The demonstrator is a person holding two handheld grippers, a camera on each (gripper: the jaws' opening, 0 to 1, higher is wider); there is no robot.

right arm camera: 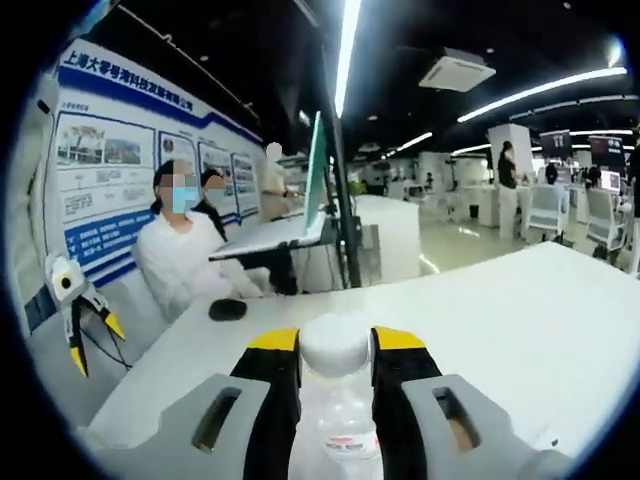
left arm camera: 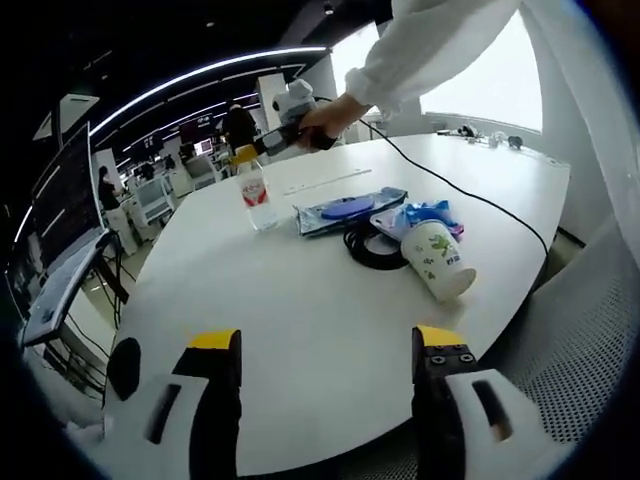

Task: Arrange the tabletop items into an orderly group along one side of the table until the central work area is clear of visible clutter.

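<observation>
In the left gripper view, the left gripper (left arm camera: pixel 327 375) is held wide open and empty over the near edge of the white table (left arm camera: pixel 300 330). A paper cup (left arm camera: pixel 437 259) and blue packets (left arm camera: pixel 350 210) are seen mid-table. In the right gripper view, the right gripper (right arm camera: pixel 335 385) is closed around the neck of a water bottle (right arm camera: pixel 335 400).

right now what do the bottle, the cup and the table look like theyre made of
Bottle: clear, glossy plastic by its look; the table shows through it, with a white cap and a red-and-white label. The right gripper has its jaws at its neck.
Cup: probably matte paper, white with a green leaf print.
Table: smooth white top, likely laminate; the exact material is unclear.
</observation>
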